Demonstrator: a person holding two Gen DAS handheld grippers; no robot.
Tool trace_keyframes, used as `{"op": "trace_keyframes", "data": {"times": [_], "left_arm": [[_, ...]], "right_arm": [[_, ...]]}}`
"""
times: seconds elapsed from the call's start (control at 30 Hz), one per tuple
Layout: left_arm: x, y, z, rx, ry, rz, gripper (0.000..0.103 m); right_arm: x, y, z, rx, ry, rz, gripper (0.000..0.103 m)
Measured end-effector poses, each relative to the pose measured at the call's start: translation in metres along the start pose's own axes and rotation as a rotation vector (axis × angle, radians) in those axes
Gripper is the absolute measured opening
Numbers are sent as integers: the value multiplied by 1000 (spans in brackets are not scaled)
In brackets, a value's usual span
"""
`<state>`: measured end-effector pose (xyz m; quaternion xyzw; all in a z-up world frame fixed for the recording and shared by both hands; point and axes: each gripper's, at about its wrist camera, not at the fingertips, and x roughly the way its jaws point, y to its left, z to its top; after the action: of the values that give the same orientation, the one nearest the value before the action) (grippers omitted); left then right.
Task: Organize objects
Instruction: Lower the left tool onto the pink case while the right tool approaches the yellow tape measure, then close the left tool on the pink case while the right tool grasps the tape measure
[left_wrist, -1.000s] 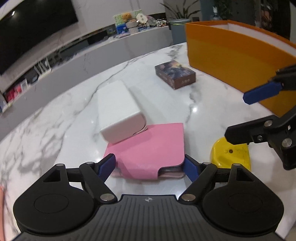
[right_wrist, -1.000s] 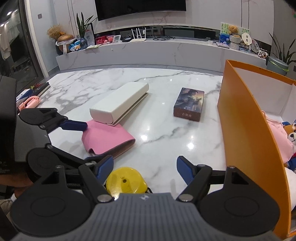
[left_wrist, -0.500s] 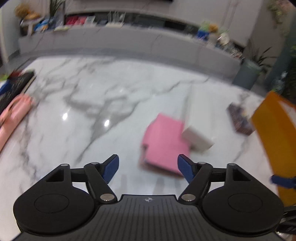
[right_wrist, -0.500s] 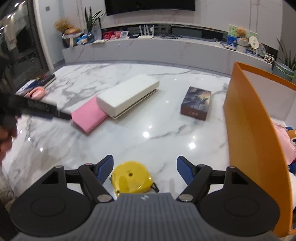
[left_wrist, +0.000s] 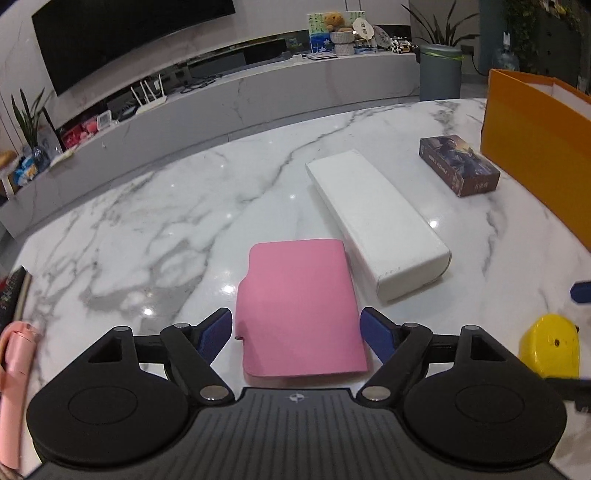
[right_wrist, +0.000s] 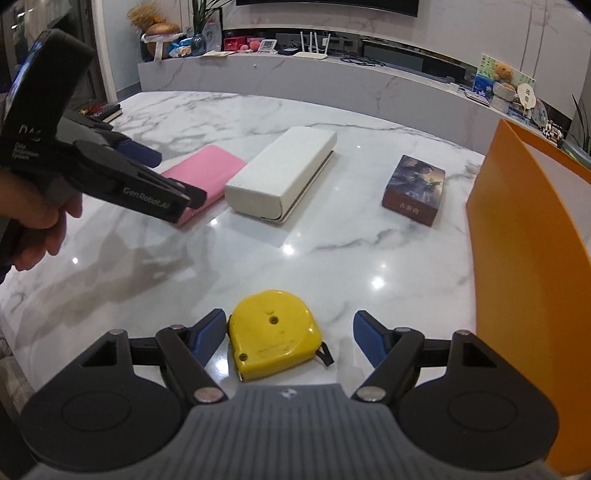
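A pink wallet (left_wrist: 301, 306) lies flat on the marble table (left_wrist: 155, 229), between the open jaws of my left gripper (left_wrist: 297, 330); it also shows in the right wrist view (right_wrist: 207, 173). A yellow tape measure (right_wrist: 273, 334) lies between the open jaws of my right gripper (right_wrist: 290, 332), nearer the left finger; it shows in the left wrist view (left_wrist: 550, 345). A long white box (left_wrist: 376, 221) lies just right of the wallet. A dark card box (left_wrist: 458, 170) lies near the orange box (left_wrist: 535, 147).
The orange box (right_wrist: 524, 240) stands along the table's right side. A pink object (left_wrist: 14, 362) and a dark book (left_wrist: 14, 295) lie at the table's left edge. The left gripper body (right_wrist: 92, 166) and a hand show in the right wrist view.
My left gripper swung away and came back to the pink wallet from a new angle, with the white box now beside it instead of on it. My right gripper moved closer to the tape measure.
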<state>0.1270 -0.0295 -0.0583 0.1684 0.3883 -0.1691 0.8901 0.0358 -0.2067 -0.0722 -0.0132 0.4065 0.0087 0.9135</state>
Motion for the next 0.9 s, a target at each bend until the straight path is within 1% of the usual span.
{"op": "trace_keyframes", "data": {"times": [0.1,0.17,0.2,0.3,0.37,0.43,0.5,0.8,0.9], "left_arm": [[7,2,2,-14,12,-14,94],[14,2,1,-13,21,2,98],[16,4,1,-28,14,-5,98],[22,15,3,-123,36,-53,98],[24,20,2,-164,38,-77,99],[24,20,1,-148,26,-71,100],[25,20,2,-153,23,-76,100],[25,18,-1,-157,-11,-75,101],[24,18,-3,-159,-23,-77,101]], "right_arm": [[3,3,0,-7,3,4,77],[6,4,0,-15,9,3,77],[7,5,-1,-17,13,2,77],[9,6,-2,-22,17,-4,77],[9,5,-2,-23,16,-8,77],[11,5,-1,-23,15,-8,76],[12,6,-1,-21,15,-9,76],[14,7,-1,-14,29,23,64],[13,8,-1,-21,31,23,63]]}}
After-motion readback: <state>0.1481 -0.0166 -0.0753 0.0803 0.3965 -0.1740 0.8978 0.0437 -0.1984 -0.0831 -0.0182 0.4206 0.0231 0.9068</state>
